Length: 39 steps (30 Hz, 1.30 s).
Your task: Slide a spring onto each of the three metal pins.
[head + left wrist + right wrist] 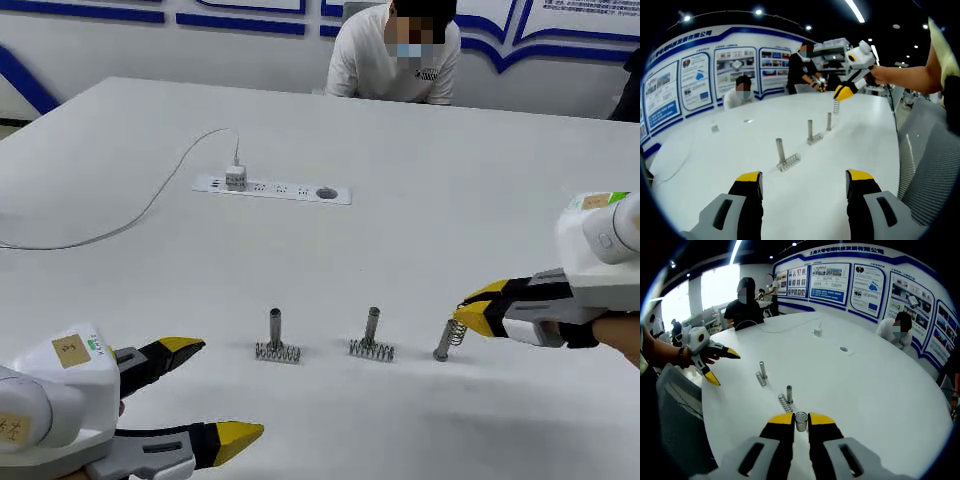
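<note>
The left gripper [218, 390], white-bodied with black jaws and yellow tips, is cut off by the lower left corner of the head view. Its jaws stand wide apart, grasping nothing.

Past it, at lower centre on the smooth white table [430, 160], stand the left grey metal pin [275, 325] and the middle grey metal pin [372, 324], each with a loose coiled wire spring [278, 352] lying at its foot. The right grey metal pin [443, 345] looks tilted.

The right gripper [468, 310] reaches in from the right edge, its jaws clenched on the held steel spring [457, 332]. That spring is just beside the right pin's top; whether they touch I cannot tell. The right gripper view shows the spring's open round end.

Farther up lie a white power strip [272, 188] and its cable. A seated person [395, 60] is cropped by the top edge.
</note>
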### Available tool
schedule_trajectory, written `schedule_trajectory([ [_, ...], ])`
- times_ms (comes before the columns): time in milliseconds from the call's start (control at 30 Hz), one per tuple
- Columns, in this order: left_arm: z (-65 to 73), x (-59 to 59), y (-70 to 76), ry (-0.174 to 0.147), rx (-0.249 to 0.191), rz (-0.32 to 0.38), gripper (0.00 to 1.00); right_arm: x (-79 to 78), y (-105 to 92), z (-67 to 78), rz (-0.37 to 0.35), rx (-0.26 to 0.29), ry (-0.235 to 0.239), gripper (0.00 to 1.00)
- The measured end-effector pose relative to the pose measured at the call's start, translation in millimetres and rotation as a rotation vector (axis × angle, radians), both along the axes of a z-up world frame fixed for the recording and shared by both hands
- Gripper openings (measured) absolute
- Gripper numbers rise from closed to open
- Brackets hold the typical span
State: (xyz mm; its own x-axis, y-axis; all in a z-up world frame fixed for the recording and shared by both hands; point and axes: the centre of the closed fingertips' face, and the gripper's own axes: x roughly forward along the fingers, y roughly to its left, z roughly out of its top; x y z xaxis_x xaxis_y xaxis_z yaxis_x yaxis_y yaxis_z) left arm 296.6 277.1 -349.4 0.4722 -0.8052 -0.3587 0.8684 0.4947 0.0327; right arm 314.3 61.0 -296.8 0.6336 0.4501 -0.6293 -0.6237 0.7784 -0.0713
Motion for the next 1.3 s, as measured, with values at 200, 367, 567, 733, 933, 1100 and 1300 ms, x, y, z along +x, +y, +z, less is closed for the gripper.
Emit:
schedule_trajectory([
  [200, -0.4, -0.3, 0.5, 0.001, -0.001, 0.001, 0.68, 6.5, -2.4, 2.7, -0.012, 0.004, -0.009, 0.12],
  [367, -0.3, 0.0, 0.6, 0.0, -0.002, 0.002, 0.68, 11.8, -5.4, 3.4, -0.023, 0.006, -0.015, 0.12],
  [567, -1.0, -0.4, 1.1, 0.0, -0.002, 0.004, 0.68, 16.1, -7.6, 3.6, -0.03, 0.006, -0.018, 0.12],
  [733, -2.0, -0.7, 2.6, 0.002, -0.001, 0.007, 0.68, 19.1, -9.5, 1.8, -0.034, 0.001, -0.016, 0.12],
  [933, -1.8, -0.1, 3.4, 0.002, 0.0, 0.011, 0.68, 20.8, -10.9, -0.5, -0.035, -0.002, -0.01, 0.12],
  [1100, -2.5, -0.4, 3.3, 0.003, 0.002, 0.012, 0.68, 21.9, -11.4, -2.9, -0.034, -0.002, -0.006, 0.12],
  [1300, -2.9, -0.8, 3.4, 0.005, 0.003, 0.013, 0.68, 22.1, -12.4, -5.7, -0.036, 0.0, -0.001, 0.12],
])
